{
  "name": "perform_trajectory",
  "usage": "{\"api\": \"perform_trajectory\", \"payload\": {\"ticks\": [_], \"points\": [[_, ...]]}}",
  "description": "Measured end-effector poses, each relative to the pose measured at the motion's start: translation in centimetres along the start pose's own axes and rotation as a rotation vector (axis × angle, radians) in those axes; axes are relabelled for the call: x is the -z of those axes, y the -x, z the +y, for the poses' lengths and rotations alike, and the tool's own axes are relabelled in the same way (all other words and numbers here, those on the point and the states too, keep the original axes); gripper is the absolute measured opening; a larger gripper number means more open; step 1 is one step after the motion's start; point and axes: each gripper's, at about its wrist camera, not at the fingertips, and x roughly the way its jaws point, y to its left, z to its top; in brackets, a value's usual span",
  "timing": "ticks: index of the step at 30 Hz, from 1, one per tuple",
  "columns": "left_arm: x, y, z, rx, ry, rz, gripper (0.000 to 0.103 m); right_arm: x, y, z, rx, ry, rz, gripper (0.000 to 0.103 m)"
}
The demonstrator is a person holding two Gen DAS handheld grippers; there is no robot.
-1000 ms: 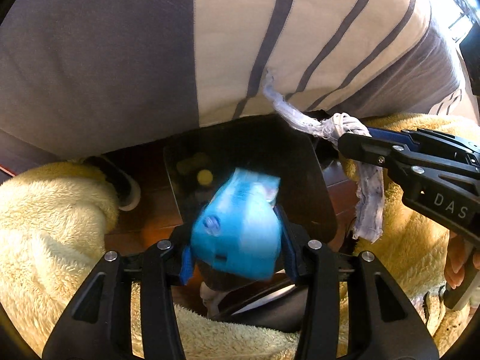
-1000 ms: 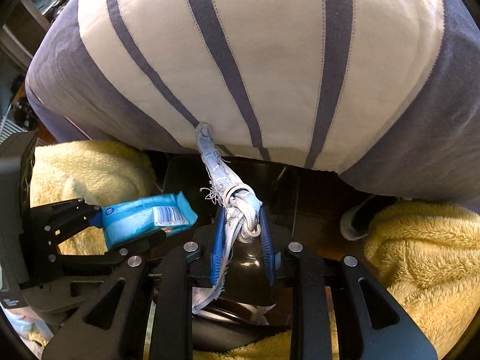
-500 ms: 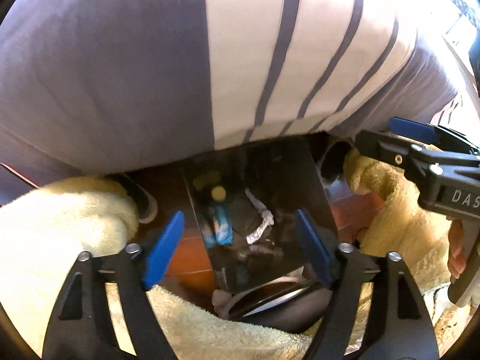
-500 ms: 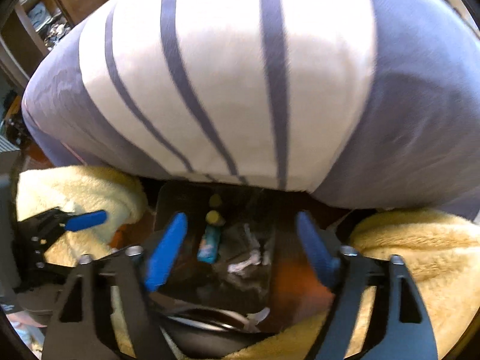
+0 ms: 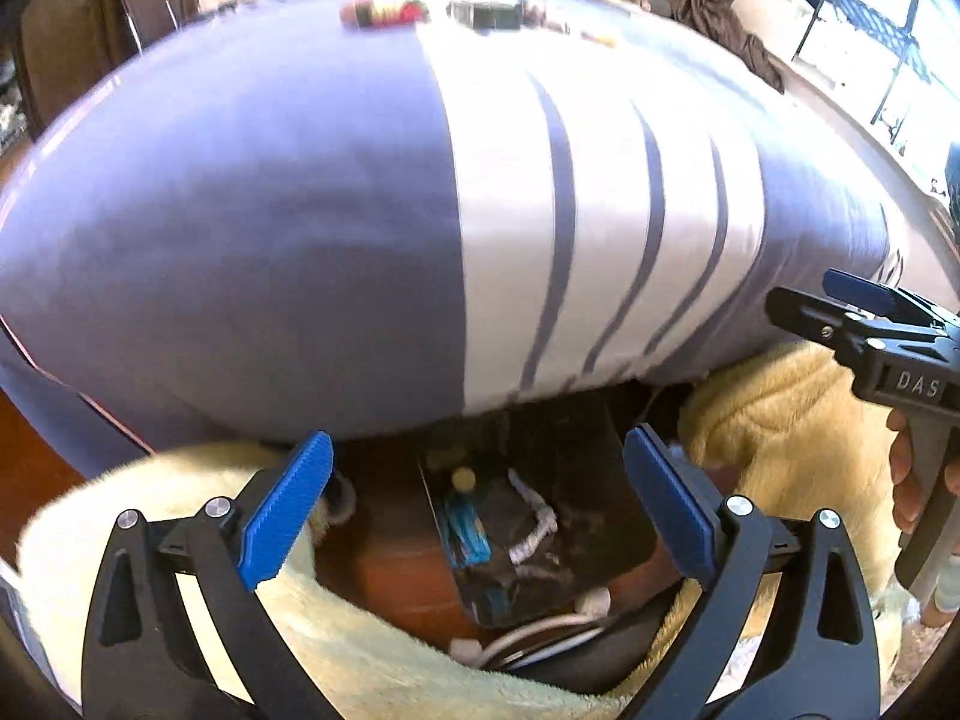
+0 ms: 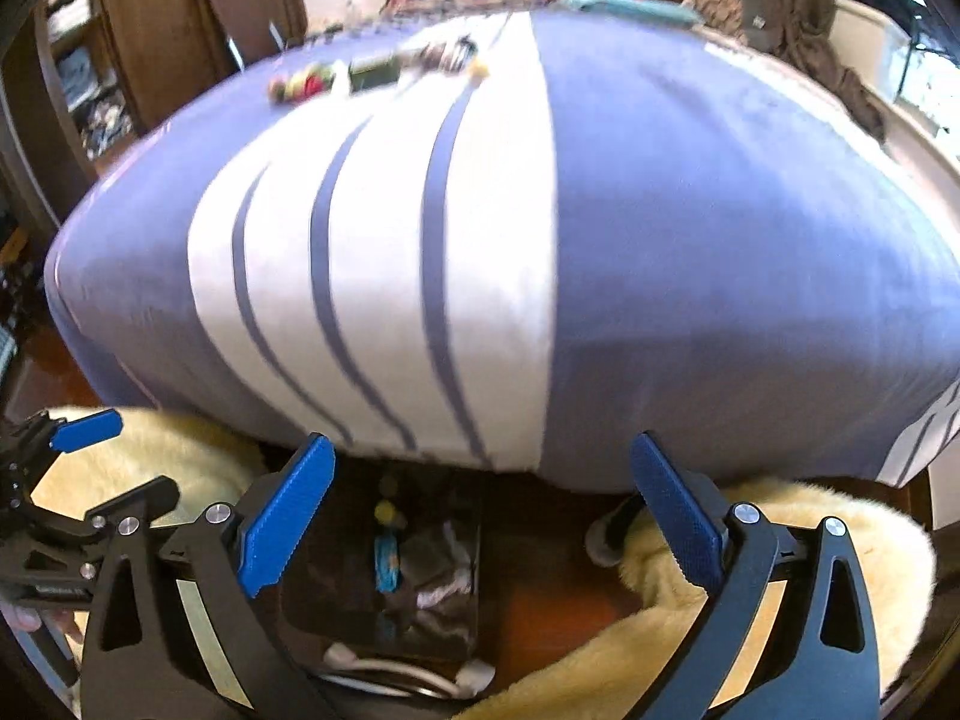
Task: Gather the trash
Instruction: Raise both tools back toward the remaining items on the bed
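Observation:
A dark bin (image 5: 600,516) sits on the floor below the bed edge; it also shows in the right wrist view (image 6: 462,618). Inside lie a blue wrapper (image 5: 465,531), a white twisted rag (image 5: 534,525) and a small yellow piece (image 5: 461,478). In the right wrist view the blue wrapper (image 6: 387,564) and the rag (image 6: 447,591) lie in the bin. My left gripper (image 5: 477,513) is open and empty above the bin. My right gripper (image 6: 480,519) is open and empty, also seen at the right of the left view (image 5: 852,312). More small items (image 6: 372,72) lie far back on the bed.
A bed with a purple and white striped cover (image 5: 360,228) fills most of both views. Fluffy yellow fabric (image 5: 786,438) lies on both sides of the bin. White cables (image 5: 540,630) lie in front of the bin. The floor (image 6: 552,612) is reddish wood.
Both grippers opened; the blue wrapper and the rag dropped into the bin. Both grippers then rose and tilted up, so the bed top came into view.

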Motion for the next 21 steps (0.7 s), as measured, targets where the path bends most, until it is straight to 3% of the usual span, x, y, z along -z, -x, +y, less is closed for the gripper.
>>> {"api": "perform_trajectory", "payload": {"ticks": [11, 21], "points": [[-6.2, 3.7, 1.3, -0.083, -0.037, -0.152, 0.094, -5.8, 2.8, -0.9, 0.033, 0.012, -0.140, 0.099], [-11.0, 2.7, 2.4, -0.120, -0.043, -0.190, 0.094, -11.1, 0.8, -1.3, 0.049, 0.007, -0.171, 0.099]]}}
